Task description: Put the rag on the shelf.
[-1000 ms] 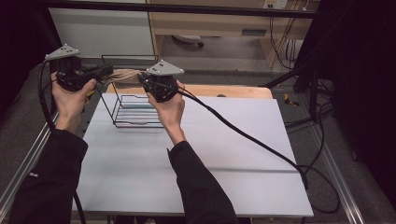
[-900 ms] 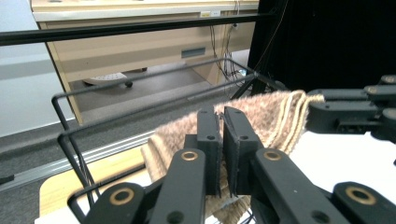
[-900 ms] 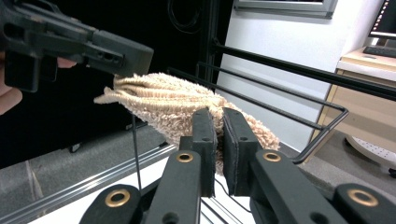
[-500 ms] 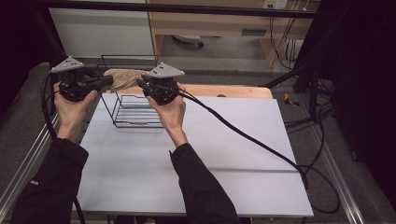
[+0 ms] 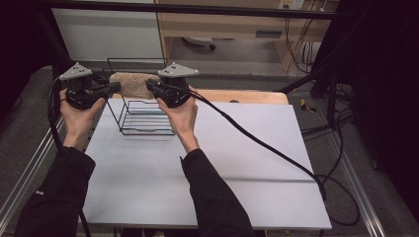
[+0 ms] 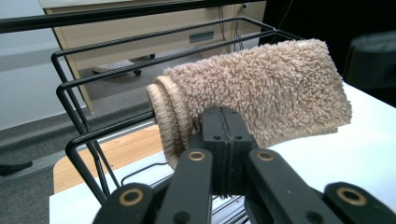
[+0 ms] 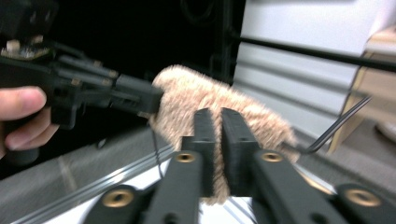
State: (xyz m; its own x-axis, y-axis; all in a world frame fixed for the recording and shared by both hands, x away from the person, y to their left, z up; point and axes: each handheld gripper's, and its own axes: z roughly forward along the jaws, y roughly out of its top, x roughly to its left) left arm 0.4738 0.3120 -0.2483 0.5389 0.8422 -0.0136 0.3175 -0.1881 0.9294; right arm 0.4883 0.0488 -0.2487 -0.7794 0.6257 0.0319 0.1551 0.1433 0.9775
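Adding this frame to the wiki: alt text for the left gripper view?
The left gripper, black jaws shut, pinches the bound edge of a beige, fluffy folded towel held beside the top bars of a black wire rack. A white tabletop lies below.

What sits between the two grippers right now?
A rolled beige towel spans the gap, above the black wire rack, held at its ends by the left gripper and right gripper, seen in the high view.

The bench [image 5: 237, 163] presented a white top with a wooden strip along its far edge. A black wire rack [image 5: 143, 118] stood directly on it near the far left corner. A black cable [image 5: 276, 153] trailed across the right half.
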